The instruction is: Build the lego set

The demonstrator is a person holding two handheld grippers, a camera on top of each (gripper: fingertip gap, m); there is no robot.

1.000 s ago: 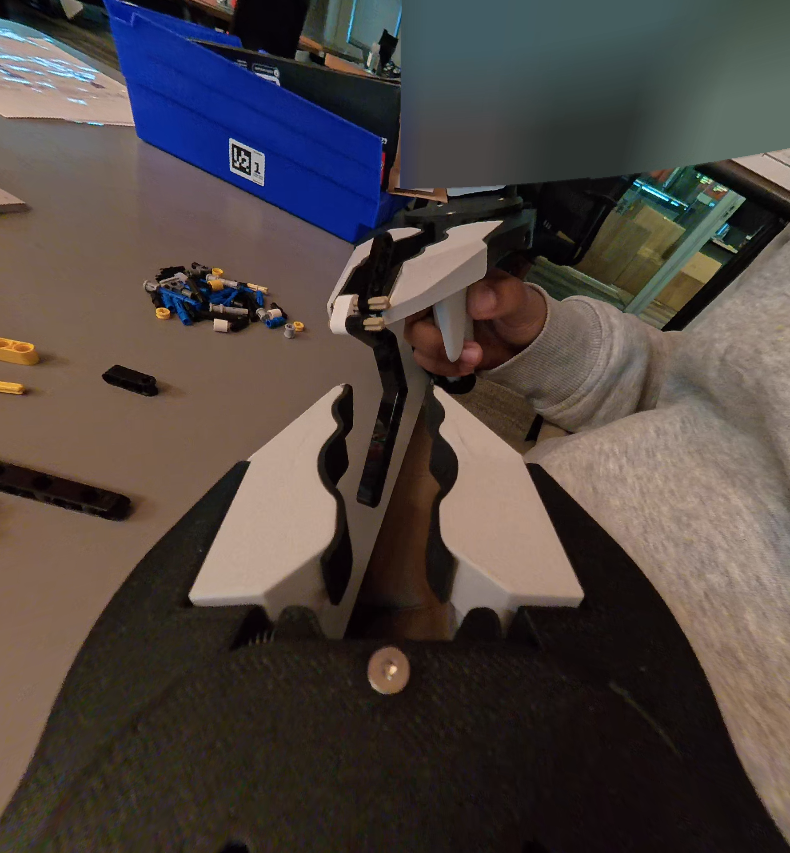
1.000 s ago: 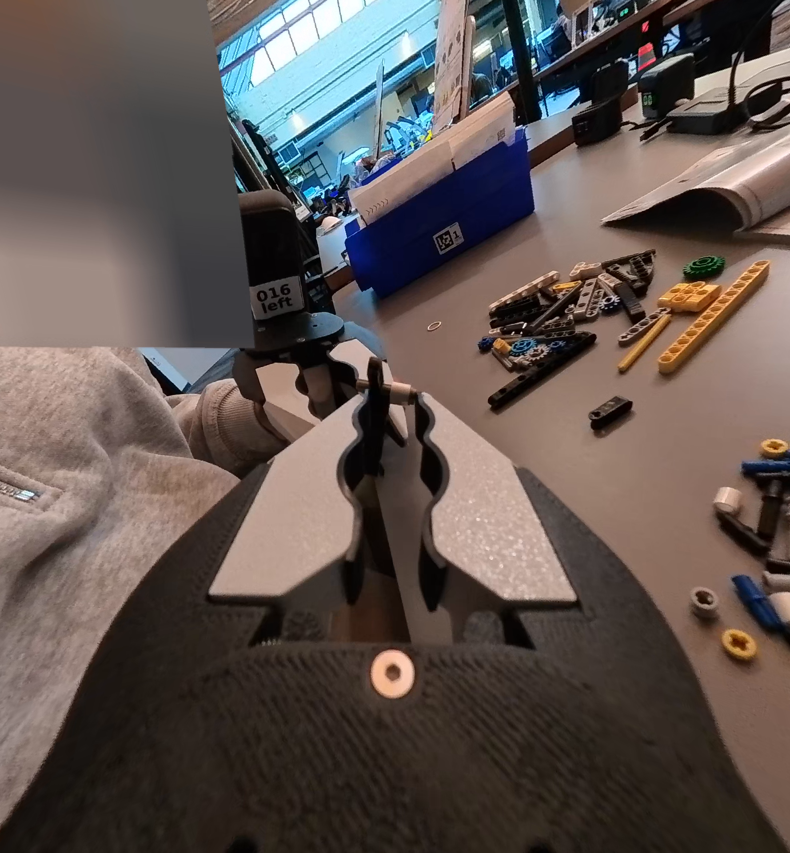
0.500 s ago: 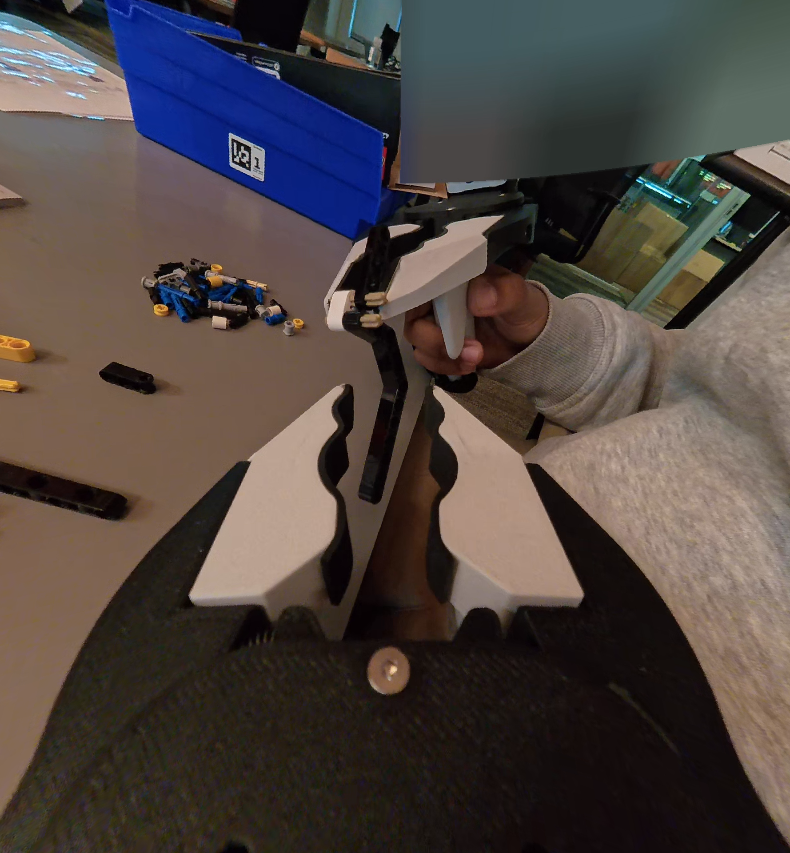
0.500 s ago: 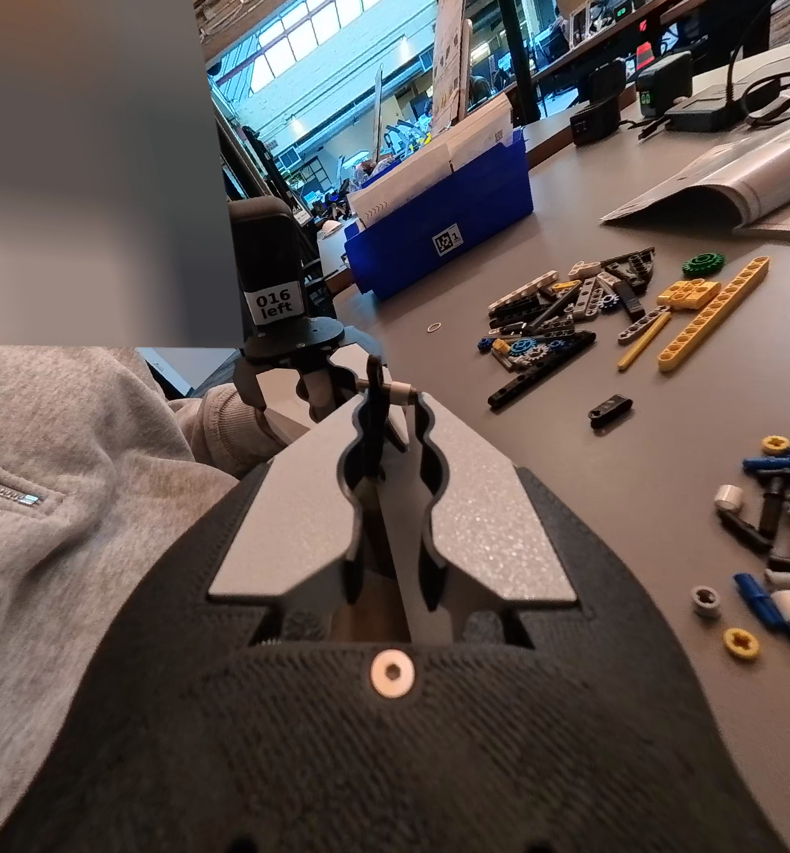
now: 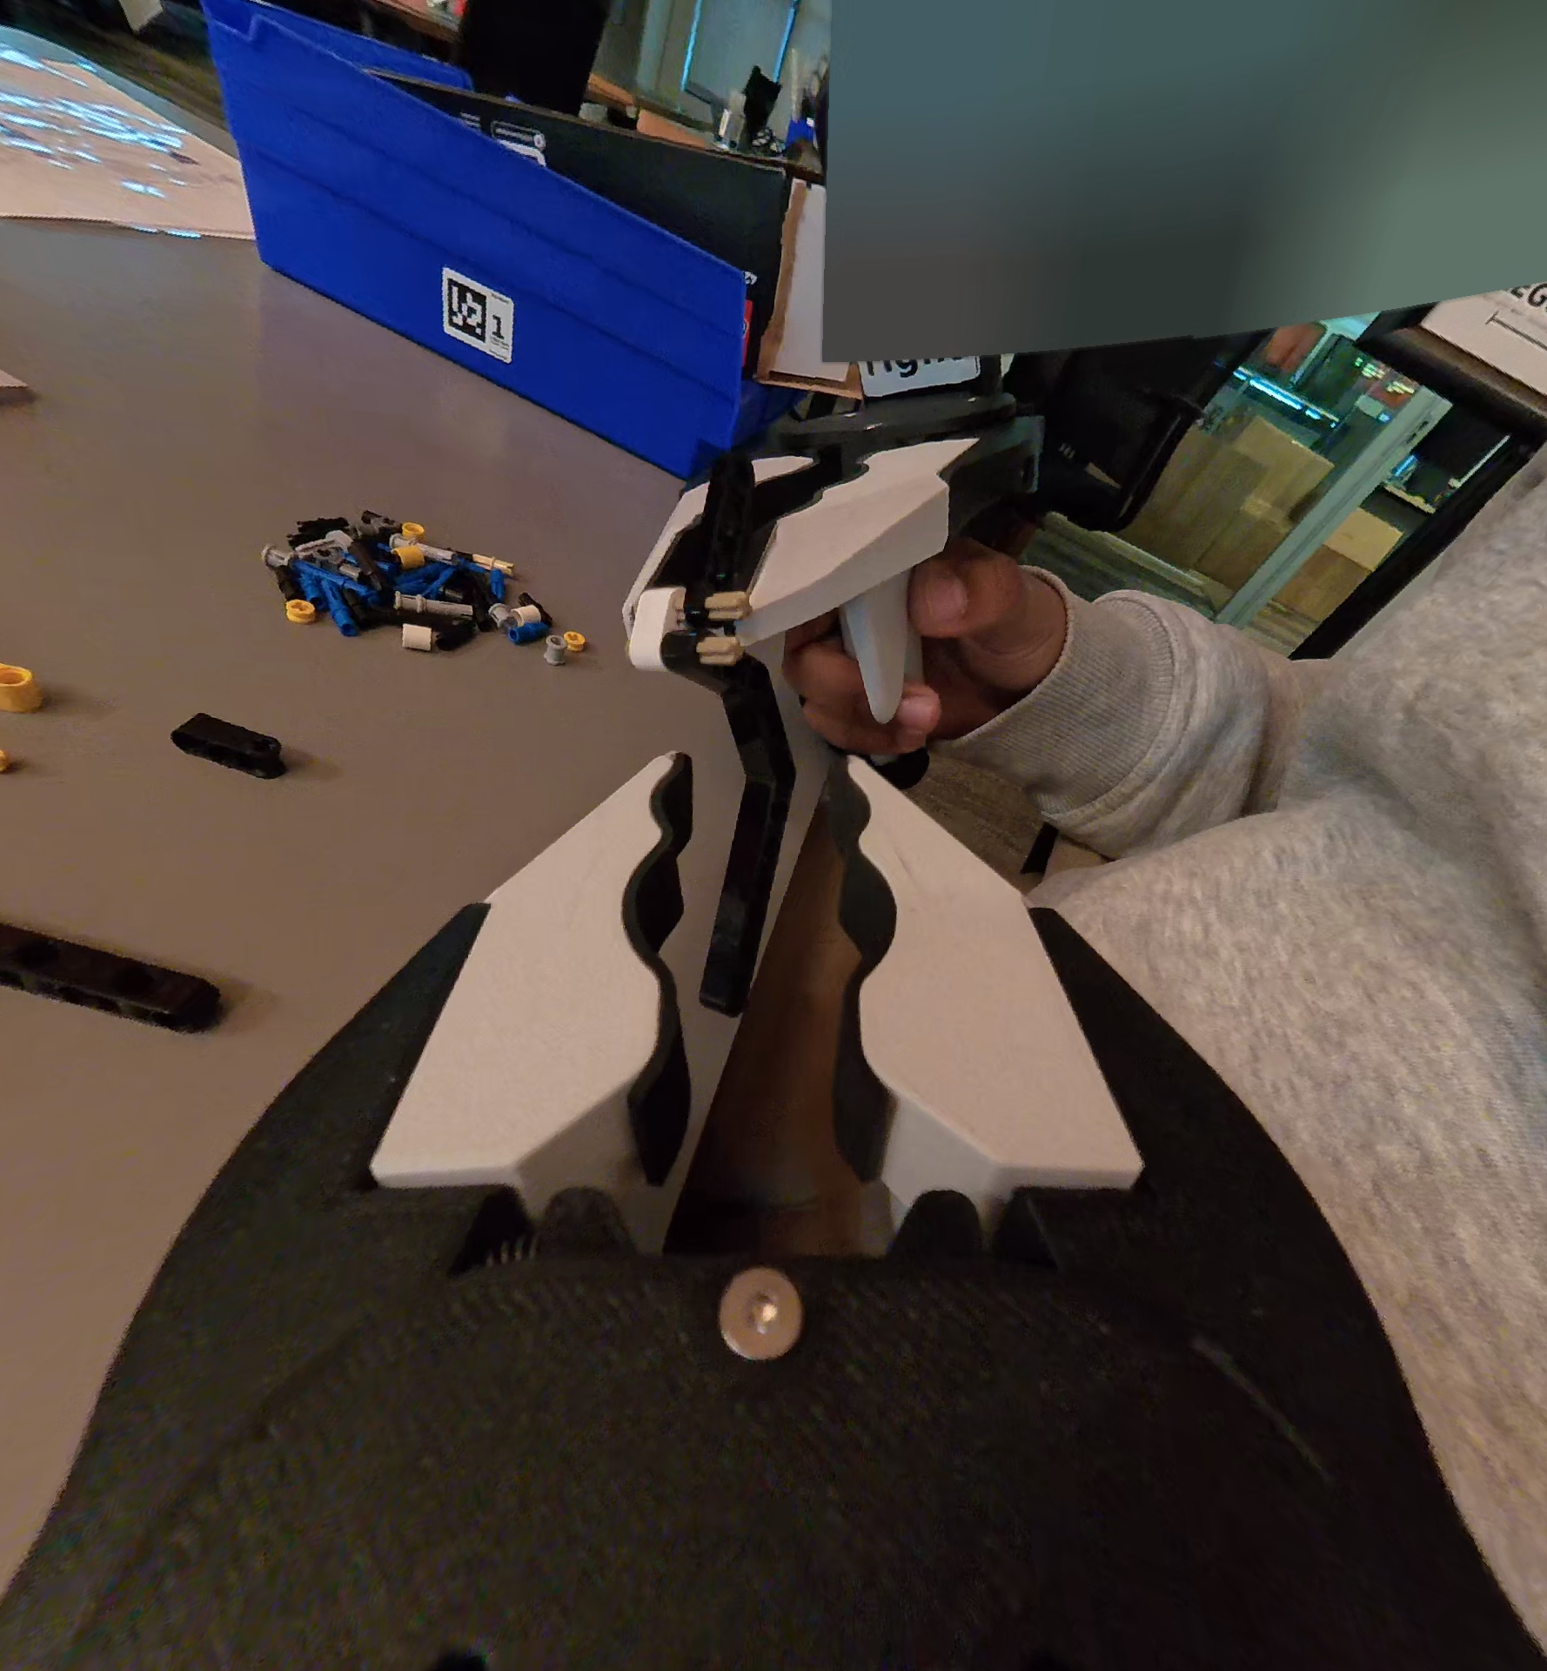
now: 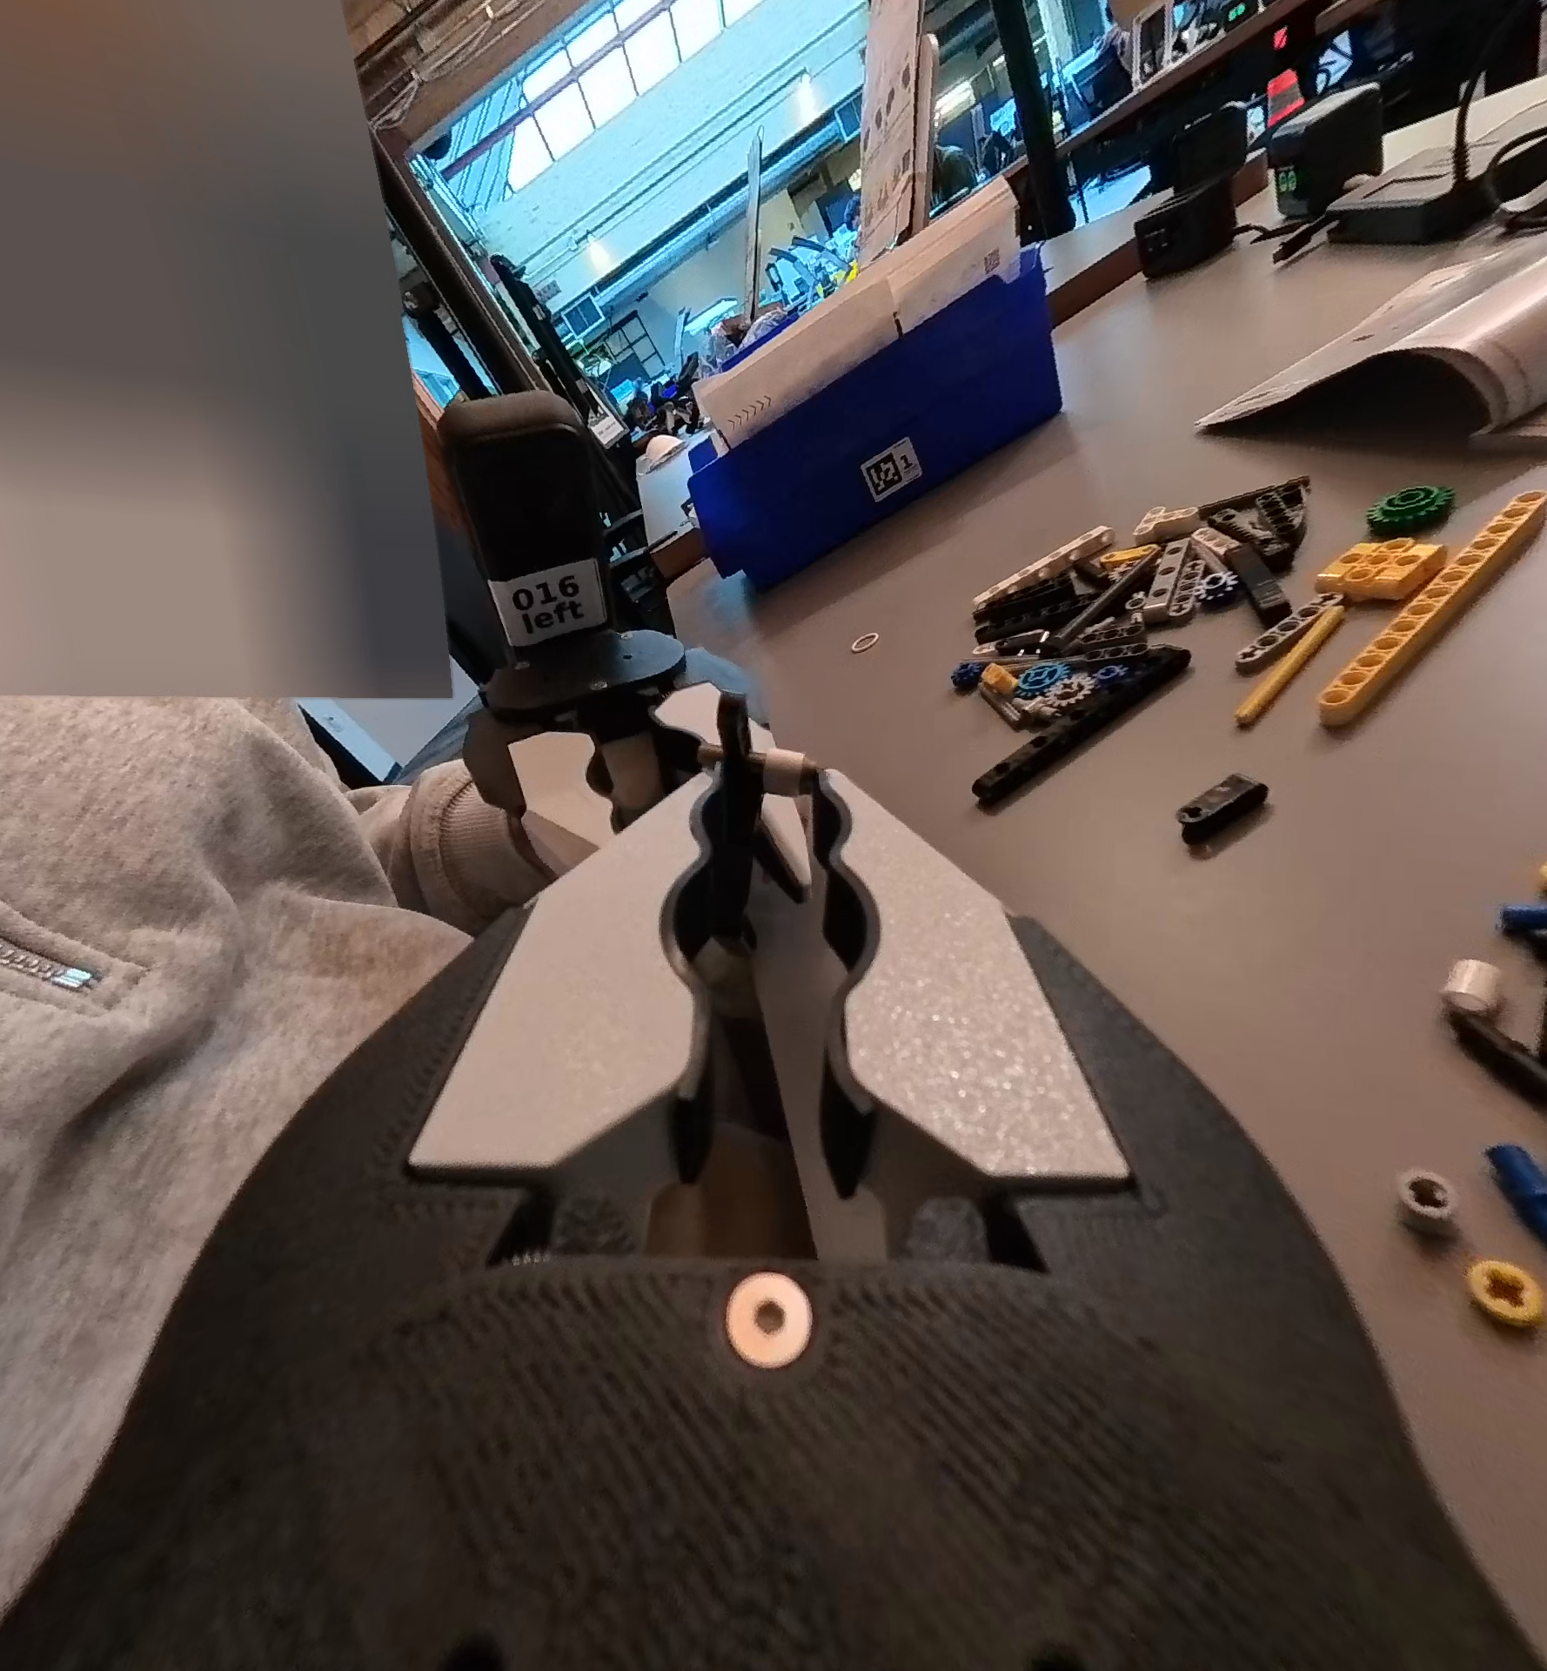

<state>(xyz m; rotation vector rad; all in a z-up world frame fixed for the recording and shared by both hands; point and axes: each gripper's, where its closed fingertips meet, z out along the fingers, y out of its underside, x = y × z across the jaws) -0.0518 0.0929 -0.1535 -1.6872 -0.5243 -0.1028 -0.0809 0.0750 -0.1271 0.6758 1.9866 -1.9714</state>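
Note:
A black bent lego beam [image 5: 752, 859] with tan pins [image 5: 720, 604] through it and a white bush [image 6: 783, 773] on one pin is held upright in the air over the table edge. My right gripper [image 6: 756, 787] is shut on its upper part. It also shows in the left wrist view [image 5: 707, 624], held by a hand. My left gripper [image 5: 761, 769] is open. The beam's lower end hangs in the gap between its fingers, and I cannot tell whether it touches them. The beam shows edge-on in the right wrist view [image 6: 732, 814].
A blue bin [image 5: 481, 226] stands at the back. On the grey table lie a pile of small pins [image 5: 399, 588], a short black beam [image 5: 227, 743], a long black beam [image 5: 74, 972], a heap of beams and gears [image 6: 1113, 615], a long yellow beam [image 6: 1430, 606] and an open booklet [image 6: 1430, 344]. Less than 4 cm separates the two grippers' tips.

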